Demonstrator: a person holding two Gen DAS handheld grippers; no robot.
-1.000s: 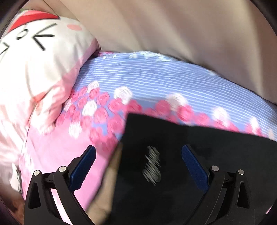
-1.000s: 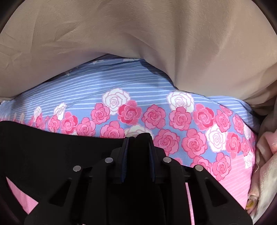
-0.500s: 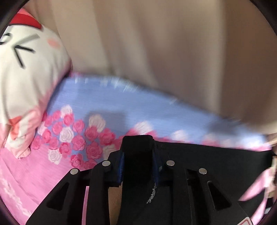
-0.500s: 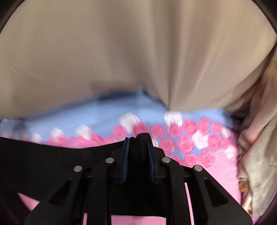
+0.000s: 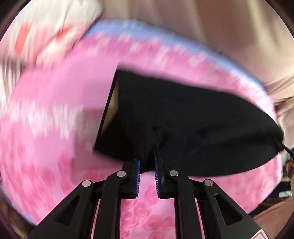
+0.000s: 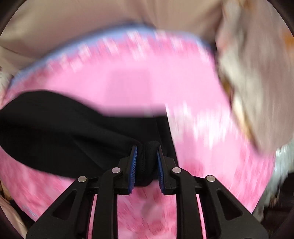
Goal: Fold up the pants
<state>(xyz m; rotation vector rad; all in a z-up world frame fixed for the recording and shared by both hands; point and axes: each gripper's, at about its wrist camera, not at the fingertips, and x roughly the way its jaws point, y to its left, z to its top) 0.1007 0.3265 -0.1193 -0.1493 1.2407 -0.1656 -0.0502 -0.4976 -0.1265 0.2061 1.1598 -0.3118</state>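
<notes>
Left gripper (image 5: 147, 160): my blue-padded jaws have just closed, and they are clamped on a pinch of the black pants (image 5: 183, 117) at the near edge of the cloth. Right gripper (image 6: 146, 156): my jaws are pressed together on a thick bunched roll of the same black pants (image 6: 64, 126), which fills the gap between the pads. Pants: seen from the left wrist, the garment spreads away from the jaws to the right as a broad dark sheet with a straight left edge; seen from the right wrist, it stretches off to the left in a long band. Beneath it lies a pink bedspread (image 5: 55, 103) with a rose pattern and a blue striped border at the far side. Beige fabric (image 6: 110, 16) rises behind the bed. At the upper left of the left view sits a white and red cushion (image 5: 55, 23), heavily smeared; at the right of the right view, a pale crumpled cloth (image 6: 257, 92), possibly a blanket.
</notes>
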